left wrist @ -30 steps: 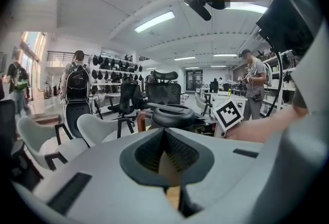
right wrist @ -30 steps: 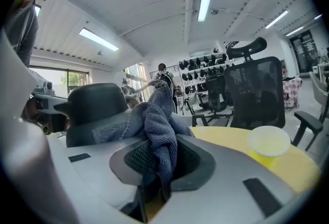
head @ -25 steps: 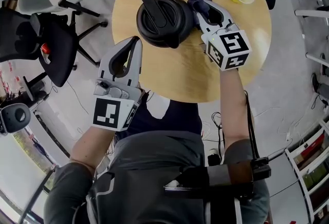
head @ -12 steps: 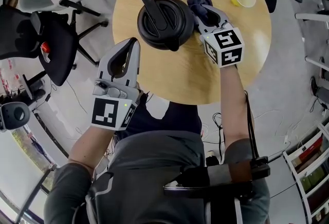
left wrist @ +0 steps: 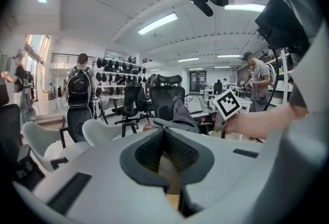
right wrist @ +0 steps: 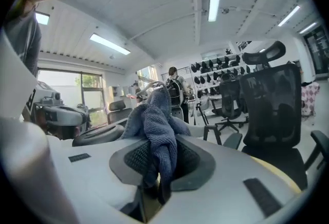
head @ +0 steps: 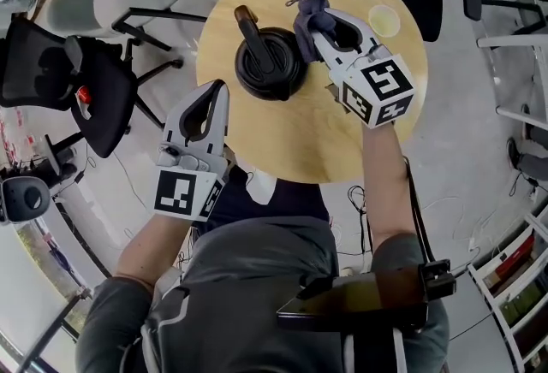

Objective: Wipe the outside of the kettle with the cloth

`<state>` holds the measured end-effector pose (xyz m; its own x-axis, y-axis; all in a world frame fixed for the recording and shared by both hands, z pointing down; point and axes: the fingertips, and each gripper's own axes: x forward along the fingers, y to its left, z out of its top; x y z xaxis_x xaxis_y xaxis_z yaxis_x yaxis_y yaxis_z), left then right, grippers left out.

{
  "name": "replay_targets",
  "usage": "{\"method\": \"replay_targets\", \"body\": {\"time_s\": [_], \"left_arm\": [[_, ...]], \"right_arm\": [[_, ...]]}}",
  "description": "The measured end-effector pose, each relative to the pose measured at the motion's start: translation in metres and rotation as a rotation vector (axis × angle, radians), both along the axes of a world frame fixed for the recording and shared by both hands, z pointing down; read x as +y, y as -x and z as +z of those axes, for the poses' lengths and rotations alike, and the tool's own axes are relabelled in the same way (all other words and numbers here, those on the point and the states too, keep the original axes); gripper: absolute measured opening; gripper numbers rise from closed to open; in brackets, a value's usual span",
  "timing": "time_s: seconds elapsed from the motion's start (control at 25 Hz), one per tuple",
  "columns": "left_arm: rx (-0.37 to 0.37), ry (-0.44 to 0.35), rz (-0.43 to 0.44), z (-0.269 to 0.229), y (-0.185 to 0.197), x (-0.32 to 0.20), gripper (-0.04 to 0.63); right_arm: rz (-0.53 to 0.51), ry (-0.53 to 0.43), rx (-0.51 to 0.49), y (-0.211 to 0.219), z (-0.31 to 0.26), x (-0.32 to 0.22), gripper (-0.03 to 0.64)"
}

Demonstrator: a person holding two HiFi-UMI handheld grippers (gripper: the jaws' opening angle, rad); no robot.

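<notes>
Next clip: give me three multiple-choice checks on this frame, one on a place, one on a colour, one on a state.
1. The kettle stands: A on the round table; B in a sink; C on a stove.
2. The cloth is: A yellow; B blue; C white.
3. The left claw is: A shut, empty; B shut on the cloth; C open round the kettle.
Answers: 1 A, it sits on the tabletop. 2 B, blue folds in the right claw. 3 A, jaws meet, nothing between.
</notes>
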<state>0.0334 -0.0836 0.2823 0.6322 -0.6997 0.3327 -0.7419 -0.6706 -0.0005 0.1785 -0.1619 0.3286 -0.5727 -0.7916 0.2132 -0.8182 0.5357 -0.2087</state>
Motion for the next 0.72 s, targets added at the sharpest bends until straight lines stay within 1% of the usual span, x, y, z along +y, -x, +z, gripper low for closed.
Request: {"method": "replay_targets", "body": {"time_s": [0.08, 0.2, 0.36, 0.4, 0.48, 0.56, 0.72], "left_arm": [[0.003, -0.002, 0.003, -0.001, 0.002, -0.002, 0.009], [0.002, -0.010, -0.002, 0.007, 0.007, -0.008, 0.009], [-0.001, 0.023, -0.008, 0.030, 0.014, -0.011, 0.009], [-0.005, 0.032, -0.009, 0.036, 0.016, -0.011, 0.009], [-0.005, 0.048, -0.013, 0.048, 0.020, -0.011, 0.009], [-0.002, 0.062, -0.017, 0.058, 0.023, -0.011, 0.009], [0.000, 0.079, -0.018, 0.073, 0.026, -0.012, 0.009]], "right_arm": [[-0.048, -0.023, 0.014, 0.009, -0.006, -0.005, 0.095], [-0.088, -0.014, 0.020, 0.018, 0.008, -0.011, 0.095], [-0.094, 0.053, -0.055, 0.017, 0.038, -0.019, 0.095], [-0.104, 0.074, -0.050, 0.016, 0.048, -0.020, 0.095], [-0.129, 0.115, -0.005, 0.017, 0.072, -0.021, 0.095], [-0.143, 0.154, 0.011, 0.017, 0.095, -0.021, 0.095], [-0.159, 0.206, 0.054, 0.016, 0.125, -0.022, 0.095]]}}
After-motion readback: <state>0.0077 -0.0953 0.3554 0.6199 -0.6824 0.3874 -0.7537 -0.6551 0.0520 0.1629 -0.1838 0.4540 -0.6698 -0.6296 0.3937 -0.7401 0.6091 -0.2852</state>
